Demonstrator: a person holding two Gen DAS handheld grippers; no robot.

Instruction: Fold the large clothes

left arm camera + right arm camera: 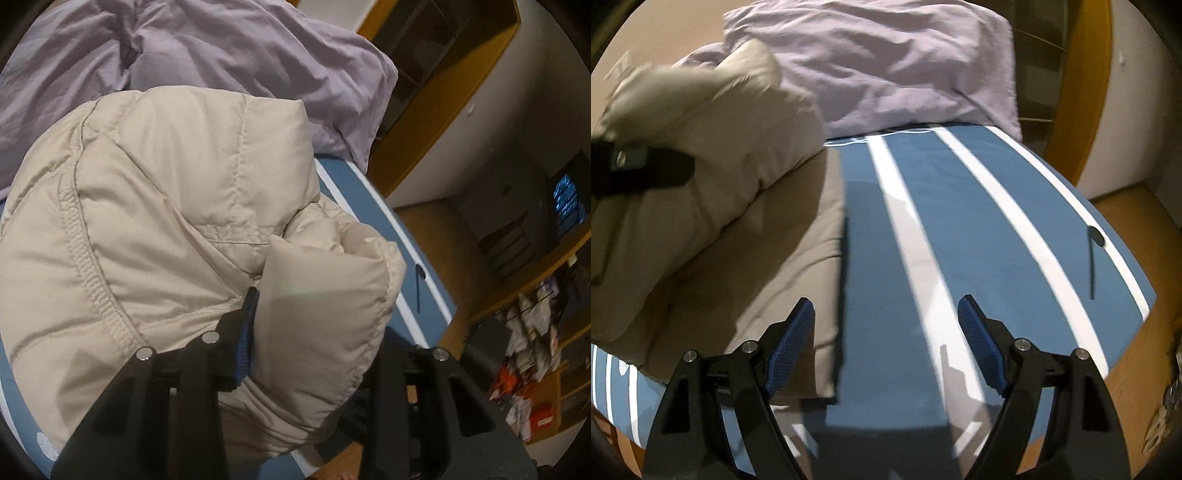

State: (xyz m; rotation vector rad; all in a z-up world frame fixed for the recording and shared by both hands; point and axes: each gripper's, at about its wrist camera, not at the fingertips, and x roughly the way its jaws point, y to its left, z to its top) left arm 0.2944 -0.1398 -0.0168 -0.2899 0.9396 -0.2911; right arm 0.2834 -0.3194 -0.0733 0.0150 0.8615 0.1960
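A beige puffer jacket (166, 221) lies bunched on a blue bed sheet with white stripes (373, 206). My left gripper (317, 314) is shut on a thick fold of the jacket. Its left blue pad (246, 332) presses the fabric, and the other finger is hidden behind the fold. In the right wrist view the jacket (720, 184) is heaped at the left with the left gripper (646, 173) on it, blurred. My right gripper (886, 306) stands open and holds nothing. It hovers over the sheet (960, 221) beside the jacket's flat edge.
A crumpled lavender duvet (886, 66) fills the far end of the bed. A thin black cord (1092, 258) lies near the bed's right edge. Beyond that edge are wood floor (424, 229), a wooden shelf frame (443, 92) and cluttered shelves (528, 350).
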